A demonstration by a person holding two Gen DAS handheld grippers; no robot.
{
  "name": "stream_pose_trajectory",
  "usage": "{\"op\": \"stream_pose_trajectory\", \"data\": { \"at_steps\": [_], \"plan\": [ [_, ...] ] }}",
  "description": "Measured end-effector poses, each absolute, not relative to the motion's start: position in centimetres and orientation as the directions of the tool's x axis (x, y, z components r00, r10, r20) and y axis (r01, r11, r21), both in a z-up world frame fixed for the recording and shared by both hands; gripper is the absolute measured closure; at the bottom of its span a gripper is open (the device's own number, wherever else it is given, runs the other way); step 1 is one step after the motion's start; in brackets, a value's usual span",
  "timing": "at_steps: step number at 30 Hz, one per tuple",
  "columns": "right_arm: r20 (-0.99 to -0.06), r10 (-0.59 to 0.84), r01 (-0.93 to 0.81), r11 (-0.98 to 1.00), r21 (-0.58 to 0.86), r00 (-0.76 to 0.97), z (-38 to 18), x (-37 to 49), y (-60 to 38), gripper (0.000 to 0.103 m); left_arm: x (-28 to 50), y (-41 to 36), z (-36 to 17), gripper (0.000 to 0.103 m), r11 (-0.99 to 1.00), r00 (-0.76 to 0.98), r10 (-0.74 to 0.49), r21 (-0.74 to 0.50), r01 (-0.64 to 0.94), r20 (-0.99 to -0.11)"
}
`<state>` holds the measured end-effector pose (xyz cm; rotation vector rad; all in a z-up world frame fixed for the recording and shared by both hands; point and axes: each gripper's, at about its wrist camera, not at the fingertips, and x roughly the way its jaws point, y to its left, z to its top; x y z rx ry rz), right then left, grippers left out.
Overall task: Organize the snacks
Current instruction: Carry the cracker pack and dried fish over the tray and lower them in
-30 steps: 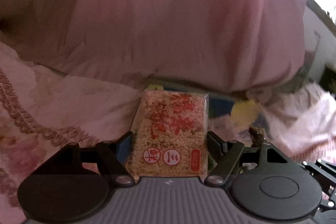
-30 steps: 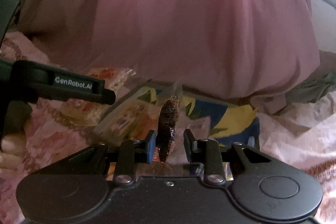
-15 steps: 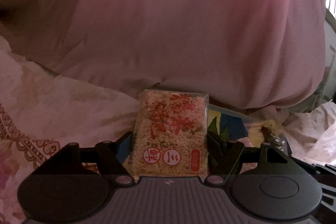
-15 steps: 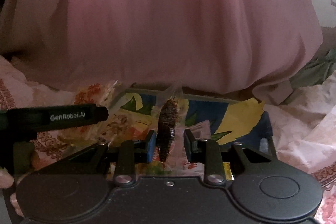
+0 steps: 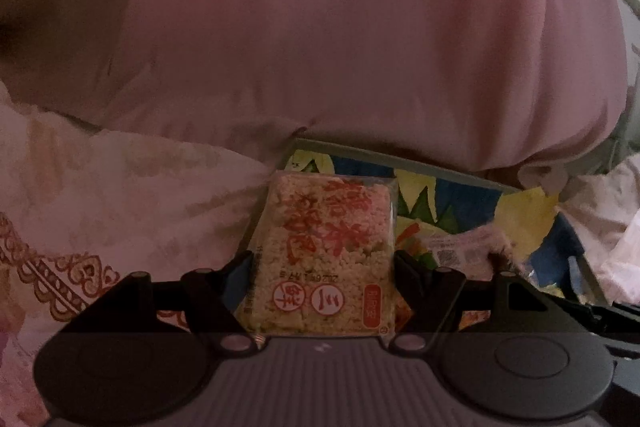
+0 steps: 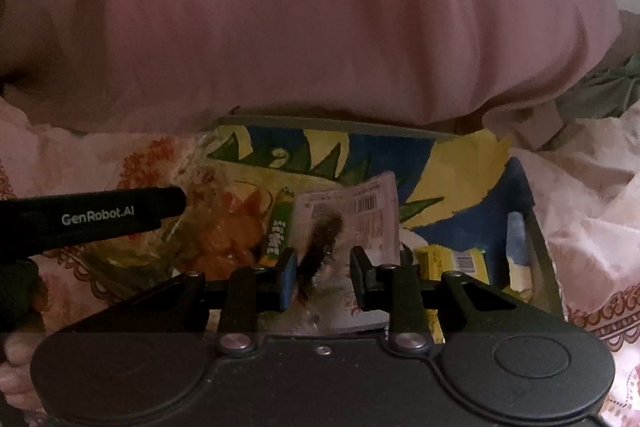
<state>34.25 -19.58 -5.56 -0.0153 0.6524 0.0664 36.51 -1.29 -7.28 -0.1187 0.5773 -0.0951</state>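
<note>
left claw (image 5: 324,267): clamped on rice cake (image 5: 326,255) at its side edges; light, stiff, brittle, so grip gently | right claw (image 6: 323,267): pinching dark snack (image 6: 320,247) in slippery clear wrap; light | box (image 6: 538,239): just ahead, below both

the rice cracker packet (image 5: 326,263), lower edge hidden behind the claw's body. the dark snack (image 6: 320,251) between the right claw's fingers, blurred, kind not discernible. patterned tray (image 6: 332,125), far rim partly covered by the pink quilt (image 6: 312,11). print on the white packet (image 6: 360,215) ahead of the claw, too small to read.
</note>
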Motion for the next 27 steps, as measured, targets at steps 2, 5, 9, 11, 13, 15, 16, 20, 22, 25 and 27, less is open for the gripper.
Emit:
{"op": "stream_pose_trajectory", "data": {
  "at_steps": [2, 5, 9, 11, 13, 15, 16, 20, 22, 25, 27],
  "plan": [
    [-0.610, 0.052, -0.066, 0.998, -0.001, 0.791, -5.8, 34.4, -19.5, 0.072, 36.6, -1.5, -7.3, 0.025, 0.987, 0.824, -0.135, -0.143, 0.066, -0.550],
    [-0.612, 0.047, -0.065, 0.998, -0.007, 0.789, -6.1, 34.5, -19.5, 0.072, 37.1, -1.3, -7.6, 0.025, 0.982, 0.800, -0.157, -0.175, 0.066, -0.579],
    [-0.612, 0.039, -0.058, 0.998, -0.012, 0.790, -6.0, 34.6, -19.6, 0.071, 37.3, -1.2, -8.0, 0.025, 0.986, 0.795, -0.141, -0.158, 0.057, -0.590],
    [-0.612, 0.036, -0.054, 0.998, -0.012, 0.790, -6.0, 34.6, -19.7, 0.071, 37.4, -1.3, -8.1, 0.025, 0.985, 0.792, -0.145, -0.163, 0.058, -0.593],
    [-0.612, 0.034, -0.052, 0.999, -0.012, 0.790, -6.0, 34.6, -19.8, 0.071, 37.3, -1.3, -8.1, 0.025, 0.986, 0.792, -0.145, -0.157, 0.064, -0.593],
    [-0.613, 0.034, -0.053, 0.999, -0.012, 0.790, -6.0, 34.6, -19.9, 0.069, 37.3, -1.5, -8.1, 0.025, 0.986, 0.790, -0.148, -0.152, 0.070, -0.595],
    [-0.613, 0.035, -0.054, 0.998, -0.013, 0.789, -6.0, 34.6, -19.9, 0.068, 37.2, -1.5, -8.1, 0.024, 0.986, 0.791, -0.149, -0.152, 0.072, -0.594],
    [-0.612, 0.033, -0.053, 0.998, -0.015, 0.790, -5.9, 34.5, -19.8, 0.062, 37.1, -1.5, -8.0, 0.020, 0.986, 0.791, -0.150, -0.147, 0.077, -0.593],
    [-0.606, 0.035, -0.054, 0.998, -0.013, 0.795, -5.7, 34.3, -19.9, 0.060, 37.0, -1.4, -7.9, 0.017, 0.985, 0.788, -0.156, -0.153, 0.079, -0.596],
    [-0.588, 0.029, -0.052, 0.998, -0.022, 0.808, -5.1, 33.9, -20.0, 0.053, 37.0, -1.4, -7.6, 0.013, 0.984, 0.782, -0.156, -0.162, 0.071, -0.603],
    [-0.574, 0.021, -0.045, 0.999, -0.027, 0.818, -4.6, 33.6, -20.2, 0.046, 36.7, -1.3, -7.1, 0.008, 0.983, 0.789, -0.156, -0.168, 0.069, -0.594]
  ]
}}
